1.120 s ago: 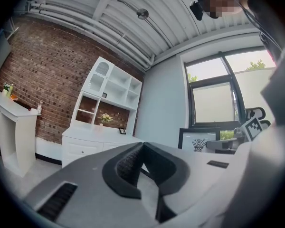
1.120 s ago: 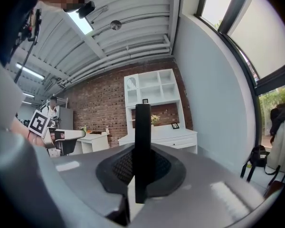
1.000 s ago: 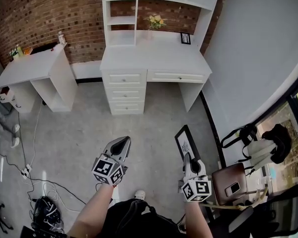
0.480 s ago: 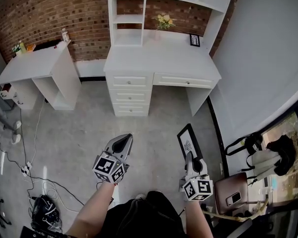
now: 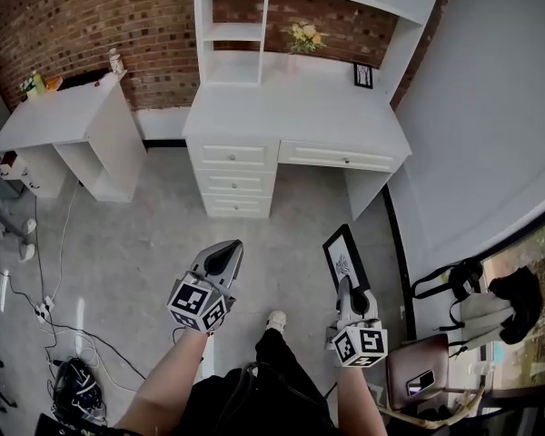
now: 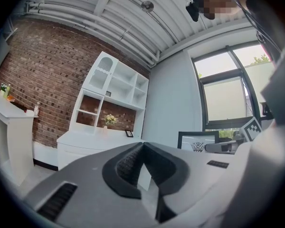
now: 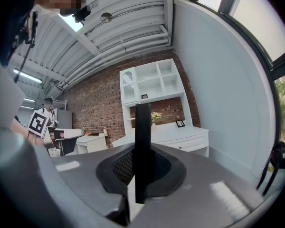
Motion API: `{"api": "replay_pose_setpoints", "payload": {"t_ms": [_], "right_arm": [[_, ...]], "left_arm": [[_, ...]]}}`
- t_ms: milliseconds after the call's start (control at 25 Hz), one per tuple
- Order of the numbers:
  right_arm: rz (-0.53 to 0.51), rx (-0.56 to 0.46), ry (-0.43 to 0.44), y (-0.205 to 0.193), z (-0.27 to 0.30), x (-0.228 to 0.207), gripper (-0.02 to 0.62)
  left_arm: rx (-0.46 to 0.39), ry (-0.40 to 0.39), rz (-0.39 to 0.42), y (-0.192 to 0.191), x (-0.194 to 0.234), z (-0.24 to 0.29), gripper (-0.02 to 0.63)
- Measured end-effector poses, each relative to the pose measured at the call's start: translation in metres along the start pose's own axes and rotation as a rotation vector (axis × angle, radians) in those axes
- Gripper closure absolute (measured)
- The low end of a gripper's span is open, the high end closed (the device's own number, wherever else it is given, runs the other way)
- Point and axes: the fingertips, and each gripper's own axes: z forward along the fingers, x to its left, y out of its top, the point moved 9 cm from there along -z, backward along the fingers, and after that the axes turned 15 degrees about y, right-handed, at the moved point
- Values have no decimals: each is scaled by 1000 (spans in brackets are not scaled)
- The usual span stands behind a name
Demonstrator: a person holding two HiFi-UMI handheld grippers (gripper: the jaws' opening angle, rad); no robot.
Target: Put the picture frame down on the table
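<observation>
Grasping the picture frame (image 5: 342,258) upright, the right claw (image 5: 344,289) stood well apart from the surface (image 5: 291,121) straight ahead; the left claw (image 5: 225,249) was clenched, empty.

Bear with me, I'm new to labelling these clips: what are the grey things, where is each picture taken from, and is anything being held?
There is no machine here: a person holds a pair of grey tongs in each hand. The wide picture comes from a camera on the person's head, looking down. The other two come from cameras riding on the tongs, looking along their jaws. The right tongs are closed on the edge of a black picture frame, held upright above the floor. The left tongs are shut with nothing in them. Ahead stands a white desk with a small frame and flowers on it.
</observation>
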Motion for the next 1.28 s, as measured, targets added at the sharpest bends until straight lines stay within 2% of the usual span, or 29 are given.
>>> {"api": "replay_pose_setpoints", "payload": {"t_ms": [480, 1280], "right_arm": [[14, 24, 16, 17, 71, -82, 580], [45, 20, 51, 23, 157, -175, 580]], "left_arm": [[11, 17, -23, 10, -2, 103, 601], [13, 56, -16, 16, -1, 215, 601]]}}
